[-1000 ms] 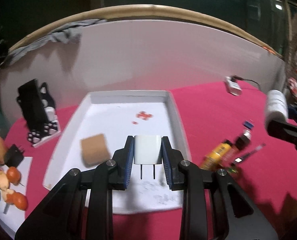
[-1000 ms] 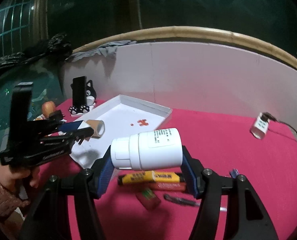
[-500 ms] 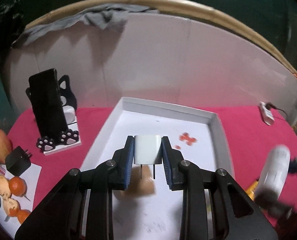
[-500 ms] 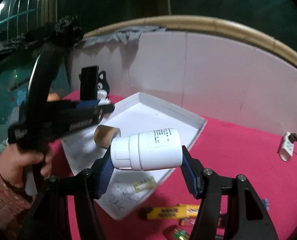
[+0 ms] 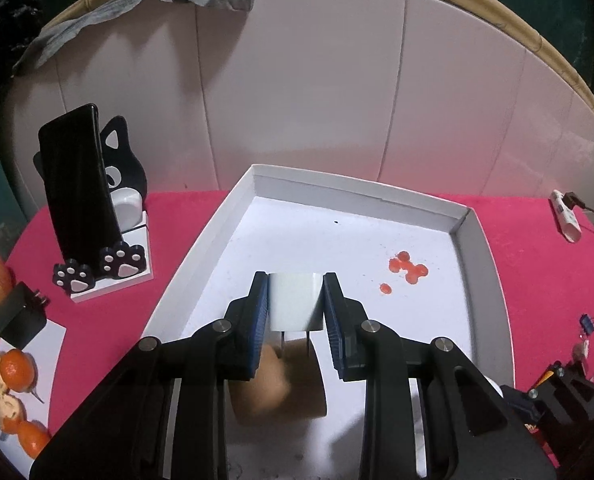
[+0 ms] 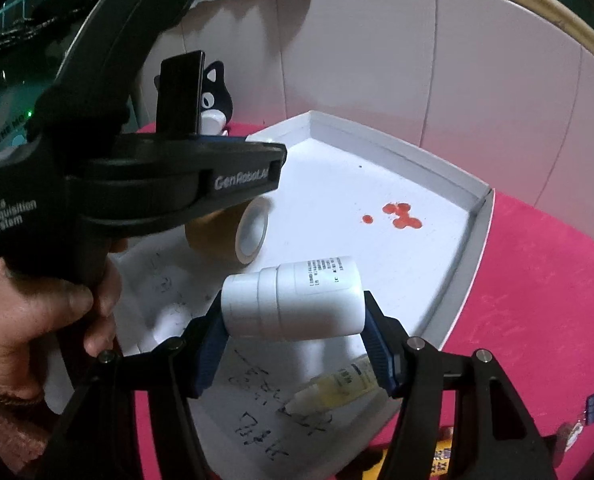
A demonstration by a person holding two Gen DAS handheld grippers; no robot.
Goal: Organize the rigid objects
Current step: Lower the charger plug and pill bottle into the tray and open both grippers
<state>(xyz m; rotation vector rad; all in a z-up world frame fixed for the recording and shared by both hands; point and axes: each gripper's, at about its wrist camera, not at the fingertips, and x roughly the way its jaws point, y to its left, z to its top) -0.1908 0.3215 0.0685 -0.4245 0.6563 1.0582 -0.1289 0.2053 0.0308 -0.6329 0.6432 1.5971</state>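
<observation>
My left gripper (image 5: 295,300) is shut on a white plug charger (image 5: 293,300), prongs pointing back, held over the white tray (image 5: 361,196). Under it lies a brown tape roll (image 5: 281,388), also seen as the tape roll (image 6: 237,236) in the right wrist view. My right gripper (image 6: 293,332) is shut on a white pill bottle (image 6: 293,300) lying sideways, cap to the left, above the tray (image 6: 465,280). A small yellow bottle (image 6: 337,388) lies on the tray floor below it. The left gripper body (image 6: 137,184) and a hand (image 6: 37,320) fill the left of that view.
A black phone on a cat-shaped stand (image 5: 85,200) sits left of the tray on the pink cloth. Red stains (image 5: 407,268) mark the tray floor. A black charger (image 5: 19,316), an apple and oranges (image 5: 15,368) lie far left. A white power strip (image 5: 565,216) is far right; a white curved wall stands behind.
Both grippers have moved forward and down over the tray with their loads. The tape roll now lies beneath the left gripper, and the right gripper has crossed from the pink cloth to above the tray.
</observation>
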